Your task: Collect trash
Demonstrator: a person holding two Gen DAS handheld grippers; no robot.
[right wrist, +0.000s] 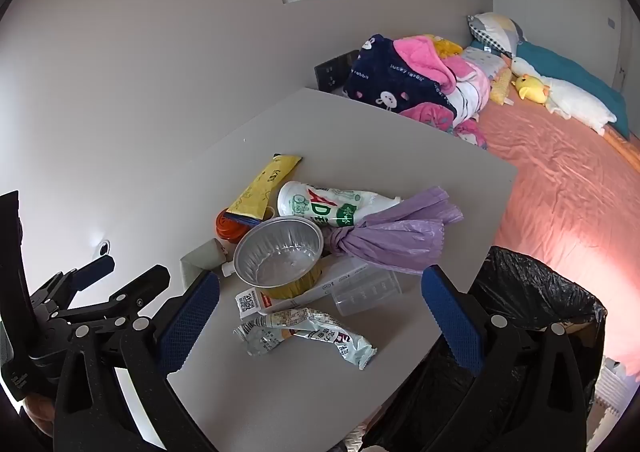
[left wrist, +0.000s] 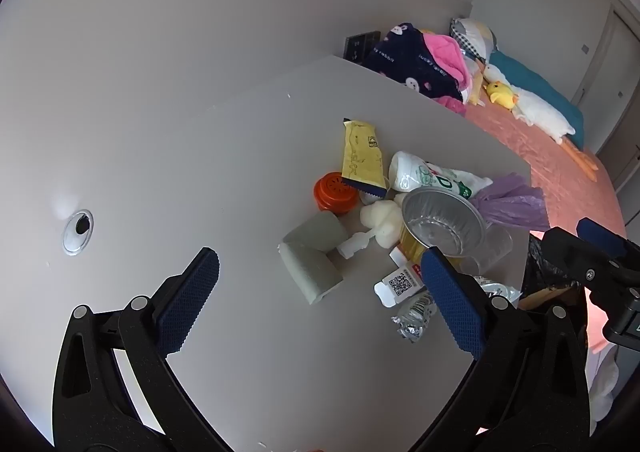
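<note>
While both grippers hang above the near edge of the grey table (right wrist: pixel 400 140), their jaws stand wide apart with nothing between them. The left gripper (left wrist: pixel 320 272) points down toward a folded grey sponge (left wrist: pixel 314 260); the right gripper (right wrist: pixel 320 292) hovers over a crumpled snack wrapper (right wrist: pixel 308 336). Trash lies heaped toward the table's right side: a foil bowl (right wrist: pixel 278 258) sits atop a small carton (right wrist: pixel 256 300), a knotted purple bag (right wrist: pixel 396 232) lies just right of it, and a white bottle (right wrist: pixel 332 204) lies on its side behind. Farther back lie a yellow packet (right wrist: pixel 264 184) and an orange cap (left wrist: pixel 334 192). A bin lined with a black bag (right wrist: pixel 532 292) stands just off the table's right edge, beside a pink-covered bed (right wrist: pixel 560 180).
</note>
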